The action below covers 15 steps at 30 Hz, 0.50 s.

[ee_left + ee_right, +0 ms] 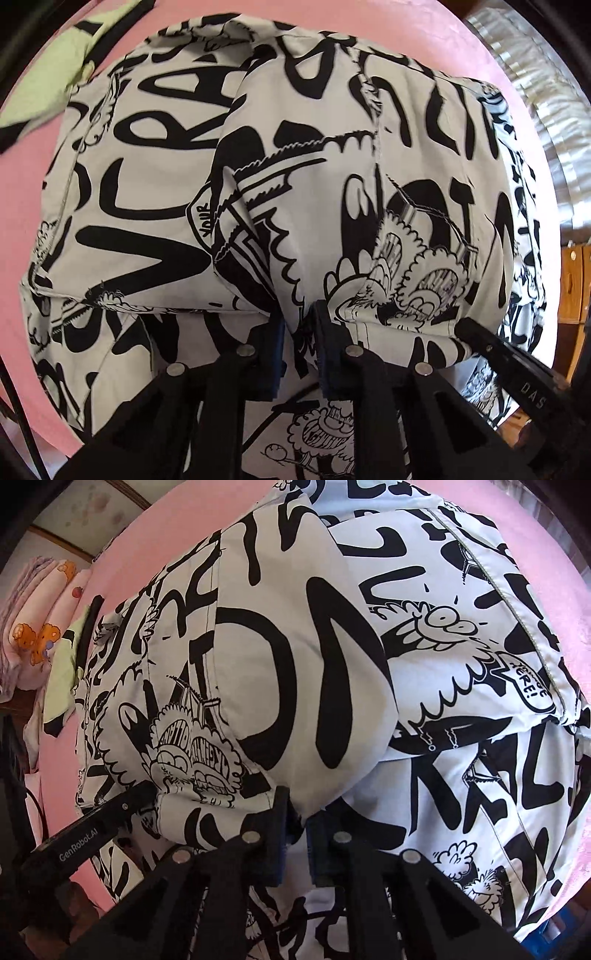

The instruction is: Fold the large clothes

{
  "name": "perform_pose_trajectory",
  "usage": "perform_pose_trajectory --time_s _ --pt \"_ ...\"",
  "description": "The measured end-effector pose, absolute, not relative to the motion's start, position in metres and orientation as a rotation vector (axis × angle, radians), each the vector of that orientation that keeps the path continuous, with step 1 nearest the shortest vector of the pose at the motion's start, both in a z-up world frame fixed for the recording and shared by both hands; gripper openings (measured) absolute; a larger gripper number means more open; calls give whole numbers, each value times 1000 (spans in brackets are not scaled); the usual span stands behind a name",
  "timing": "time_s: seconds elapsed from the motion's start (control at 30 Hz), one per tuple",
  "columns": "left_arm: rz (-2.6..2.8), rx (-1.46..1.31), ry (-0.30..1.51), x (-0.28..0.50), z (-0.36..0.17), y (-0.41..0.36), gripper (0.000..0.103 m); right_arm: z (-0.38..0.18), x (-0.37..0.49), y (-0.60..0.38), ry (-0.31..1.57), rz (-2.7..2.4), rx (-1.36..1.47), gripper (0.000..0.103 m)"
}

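Note:
A large white garment with black graffiti print (295, 166) lies partly folded on a pink surface (22, 206). My left gripper (298, 317) points down at its near edge and is shut on a pinch of the printed cloth. The right gripper's finger shows at lower right in the left wrist view. In the right wrist view the same printed garment (314, 646) fills the frame, and my right gripper (297, 805) is shut on a fold of its near hem. The left gripper's finger (110, 812) comes in from the lower left, close beside it.
A pale green and black cloth (48, 74) lies at the far left on the pink surface (155, 535). Folded pink bedding with orange prints (40, 627) is stacked off the left edge. Silvery ribbed material (546, 92) and wooden furniture (576, 284) lie to the right.

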State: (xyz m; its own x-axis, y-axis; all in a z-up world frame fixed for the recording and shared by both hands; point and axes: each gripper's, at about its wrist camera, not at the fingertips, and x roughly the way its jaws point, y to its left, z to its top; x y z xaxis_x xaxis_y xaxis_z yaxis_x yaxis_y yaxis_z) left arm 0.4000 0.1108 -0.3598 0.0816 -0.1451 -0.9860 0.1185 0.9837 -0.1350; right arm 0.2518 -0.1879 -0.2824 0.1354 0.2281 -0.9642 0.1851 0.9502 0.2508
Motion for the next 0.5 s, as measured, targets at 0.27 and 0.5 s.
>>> perform_pose_trajectory --time_s 0.27,0.5 --pt "-265 81 1405 382 -315 116 32 -245 240 -196 1407 65 252 14" --pt "-370 -1 1292 387 -286 124 33 -201 229 -184 1166 233 102 14"
